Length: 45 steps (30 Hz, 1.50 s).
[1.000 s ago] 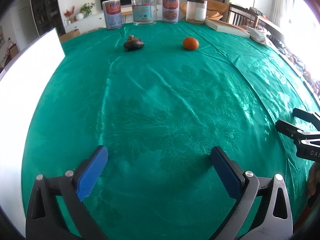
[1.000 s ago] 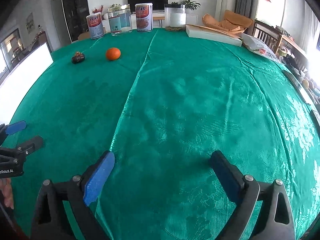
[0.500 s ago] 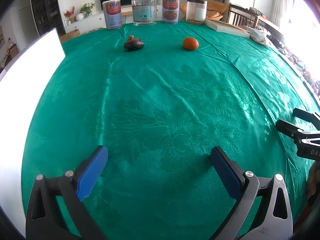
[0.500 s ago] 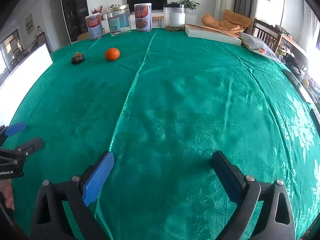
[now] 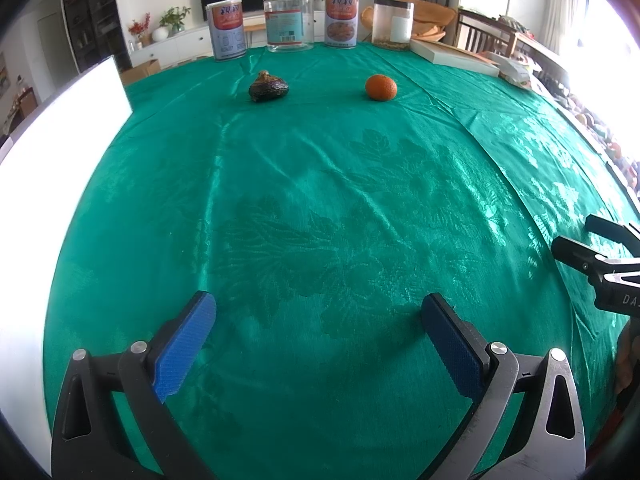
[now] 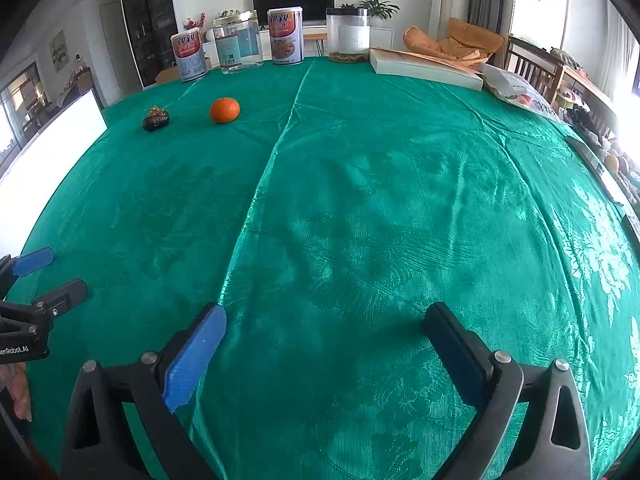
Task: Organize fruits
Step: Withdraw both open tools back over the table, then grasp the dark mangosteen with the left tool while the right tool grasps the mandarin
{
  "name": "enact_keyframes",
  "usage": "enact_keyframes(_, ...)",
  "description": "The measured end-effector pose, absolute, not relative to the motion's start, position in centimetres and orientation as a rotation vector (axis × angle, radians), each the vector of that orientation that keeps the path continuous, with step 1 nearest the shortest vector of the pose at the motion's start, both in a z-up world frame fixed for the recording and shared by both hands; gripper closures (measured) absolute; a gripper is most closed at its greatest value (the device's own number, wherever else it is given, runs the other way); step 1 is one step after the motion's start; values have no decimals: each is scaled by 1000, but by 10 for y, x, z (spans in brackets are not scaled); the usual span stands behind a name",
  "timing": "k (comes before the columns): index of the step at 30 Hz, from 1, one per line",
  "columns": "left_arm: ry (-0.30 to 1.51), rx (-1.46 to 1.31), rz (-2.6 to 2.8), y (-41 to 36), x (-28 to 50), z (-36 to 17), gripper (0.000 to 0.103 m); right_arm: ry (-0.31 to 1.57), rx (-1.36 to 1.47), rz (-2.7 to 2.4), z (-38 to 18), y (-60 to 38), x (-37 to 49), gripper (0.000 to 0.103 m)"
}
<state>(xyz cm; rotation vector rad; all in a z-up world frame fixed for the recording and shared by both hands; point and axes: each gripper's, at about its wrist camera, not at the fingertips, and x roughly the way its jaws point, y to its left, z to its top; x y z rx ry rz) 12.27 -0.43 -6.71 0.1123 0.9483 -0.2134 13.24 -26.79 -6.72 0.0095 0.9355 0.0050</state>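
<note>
An orange tangerine [image 5: 380,87] and a dark brown fruit [image 5: 268,89] lie apart on the far part of the green tablecloth [image 5: 320,208]. Both also show in the right wrist view, the tangerine [image 6: 224,110] to the right of the dark fruit [image 6: 156,118]. My left gripper [image 5: 318,312] is open and empty, low over the near cloth, far from both fruits. My right gripper [image 6: 326,320] is open and empty, also near the front edge. Each gripper shows at the edge of the other's view: the right gripper [image 5: 592,240] and the left gripper [image 6: 44,276].
Two tins [image 5: 225,31], [image 5: 341,19], a clear jar [image 5: 289,20] and a clear canister [image 5: 392,20] stand along the far edge. A flat white box [image 5: 454,57] and a snack bag [image 6: 520,94] lie at the far right. A white board [image 5: 48,152] stands at the left.
Both grippers have drifted slightly forward over the cloth. The fruits have not moved, and both grippers stay open.
</note>
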Motion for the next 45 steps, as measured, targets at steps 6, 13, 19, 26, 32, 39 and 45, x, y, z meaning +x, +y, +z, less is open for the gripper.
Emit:
enact_keyframes(6, 1009, 102, -294, -2, 145, -60, 2, 934, 19, 14, -67, -268, 132, 2)
enact_keyframes(13, 975, -16, -288, 20, 267, -15, 2, 931, 40, 30, -67, -270, 132, 1)
enact_keyframes(19, 982, 2, -239, 7, 337, -33, 3, 928, 52, 38, -66, -271, 131, 0)
enact_keyframes(26, 974, 92, -171, -4, 349, -60, 43, 929, 53, 39, -65, -271, 131, 0)
enact_keyframes(32, 952, 65, -189, 11, 323, -48, 58, 931, 52, 38, -65, -270, 131, 0)
enact_keyframes(39, 975, 48, -237, 34, 220, -32, 57, 931, 54, 39, -64, -270, 130, 0)
enact_keyframes(45, 984, 39, -199, 54, 149, -51, 57, 934, 46, 32, -64, -270, 130, 0)
